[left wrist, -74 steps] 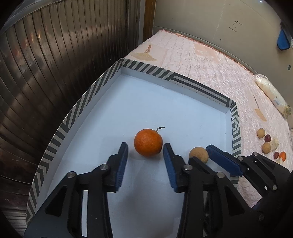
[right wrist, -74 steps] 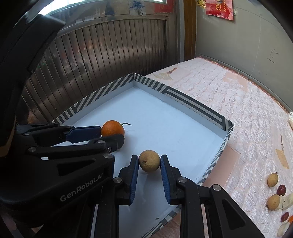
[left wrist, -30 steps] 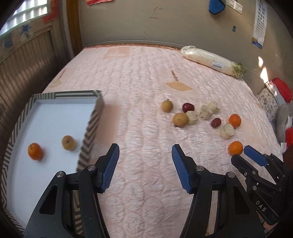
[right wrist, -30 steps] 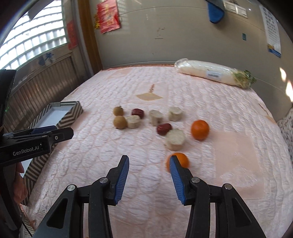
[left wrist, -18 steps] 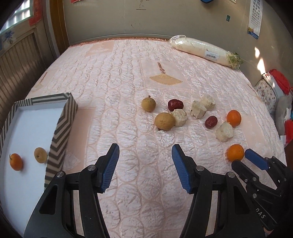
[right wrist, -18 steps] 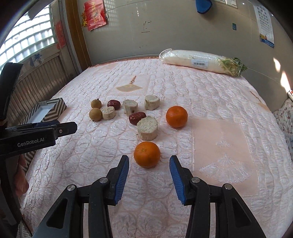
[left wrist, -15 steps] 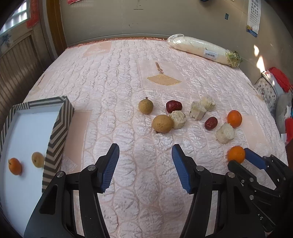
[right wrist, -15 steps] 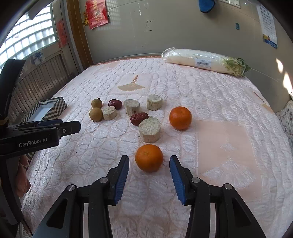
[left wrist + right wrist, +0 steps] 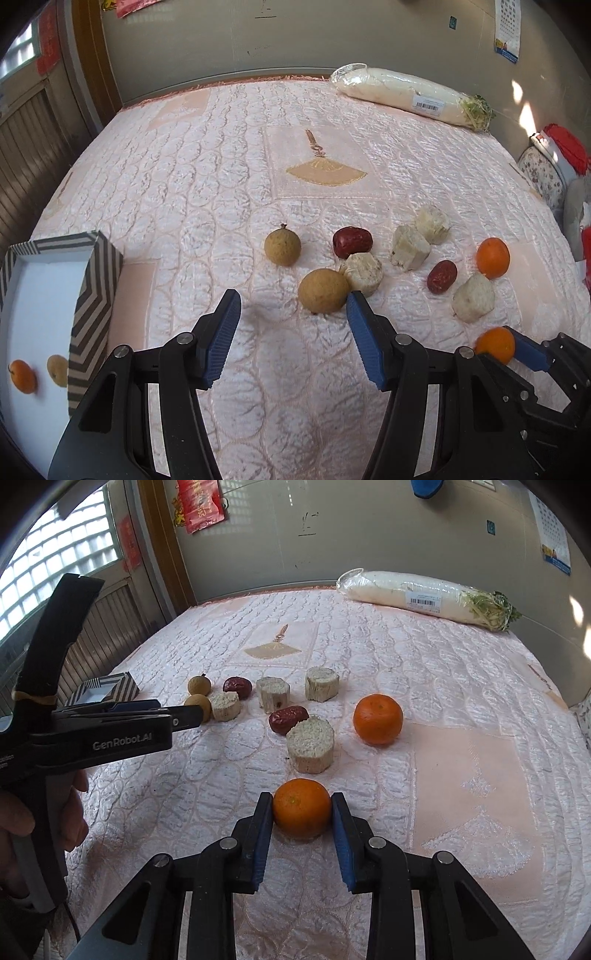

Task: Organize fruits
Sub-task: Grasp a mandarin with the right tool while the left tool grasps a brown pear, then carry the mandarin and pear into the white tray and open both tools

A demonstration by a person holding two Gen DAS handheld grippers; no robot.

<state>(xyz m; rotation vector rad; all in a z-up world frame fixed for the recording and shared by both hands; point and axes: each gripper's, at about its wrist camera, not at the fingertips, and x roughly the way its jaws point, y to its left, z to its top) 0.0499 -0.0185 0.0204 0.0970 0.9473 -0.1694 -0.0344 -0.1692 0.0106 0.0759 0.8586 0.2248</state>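
Two blue pads of the right hand-held gripper (image 9: 302, 808) press the sides of a near tangerine (image 9: 301, 808) resting on the pink quilted bed (image 9: 461, 701); its jaws have just been closing onto this fruit. Just beyond it stand a pale cut stalk piece (image 9: 311, 744), a red jujube (image 9: 288, 719) touching that piece, and a second tangerine (image 9: 378, 719) to the right. Farther back lie two brown longans (image 9: 282, 245), another jujube (image 9: 351, 241) and more stalk pieces. The left hand-held gripper (image 9: 291, 308) hovers with jaws parted and nothing between them, its right pad just beside the nearer longan (image 9: 323, 291). At far left a striped-rimmed tray (image 9: 94, 295) holds one orange fruit (image 9: 23, 376) and one longan (image 9: 57, 370). A wrapped white radish (image 9: 424, 596) lies near the wall.
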